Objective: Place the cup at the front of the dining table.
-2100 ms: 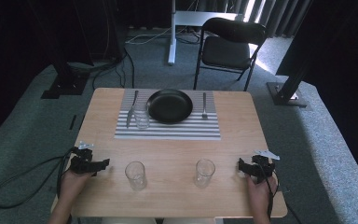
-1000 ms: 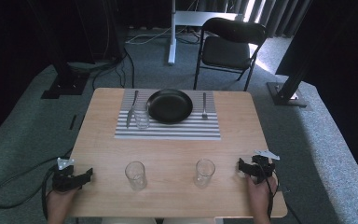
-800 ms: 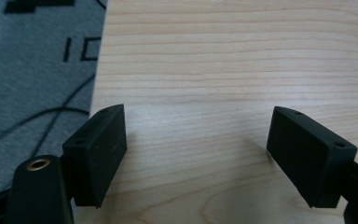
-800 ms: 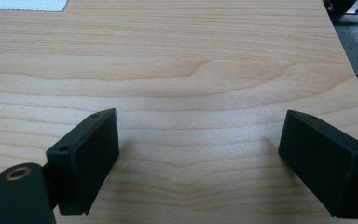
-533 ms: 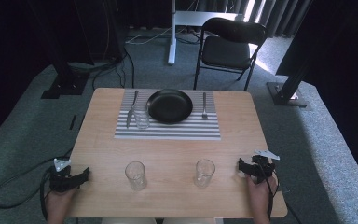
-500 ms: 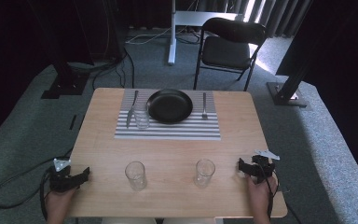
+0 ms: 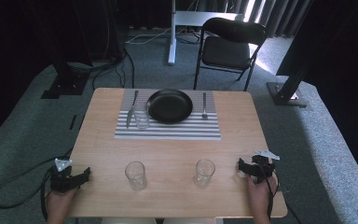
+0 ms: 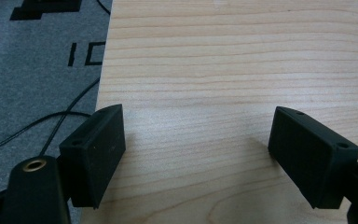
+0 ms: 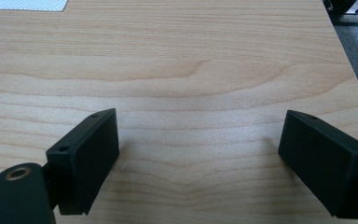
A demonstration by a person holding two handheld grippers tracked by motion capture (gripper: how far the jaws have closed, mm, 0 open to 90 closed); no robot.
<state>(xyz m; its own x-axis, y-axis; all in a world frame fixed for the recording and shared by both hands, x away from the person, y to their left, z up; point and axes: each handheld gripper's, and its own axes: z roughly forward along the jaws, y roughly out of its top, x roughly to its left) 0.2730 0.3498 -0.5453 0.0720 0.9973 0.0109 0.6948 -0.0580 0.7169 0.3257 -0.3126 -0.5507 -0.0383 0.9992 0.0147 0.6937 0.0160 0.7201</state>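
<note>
Grippers rest at the table's (image 7: 168, 149) near corners: left gripper (image 7: 85, 174) and right gripper (image 7: 240, 166), jaws apart, grasping nothing. Left glass (image 7: 135, 175) and right glass (image 7: 204, 172) stand between them, untouched.

A striped placemat (image 7: 168, 127) lies at the far side of the wooden tabletop (image 7: 168, 154). On it sits a black plate (image 7: 170, 105), with a fork (image 7: 131, 109) to its left and another fork (image 7: 204, 105) to its right. A small glass (image 7: 141, 118) stands on the mat between the left fork and the plate. Behind the tabletop, on grey carpet (image 7: 37, 126), stands a black folding chair (image 7: 228, 46) beside a white post (image 7: 171, 32).
</note>
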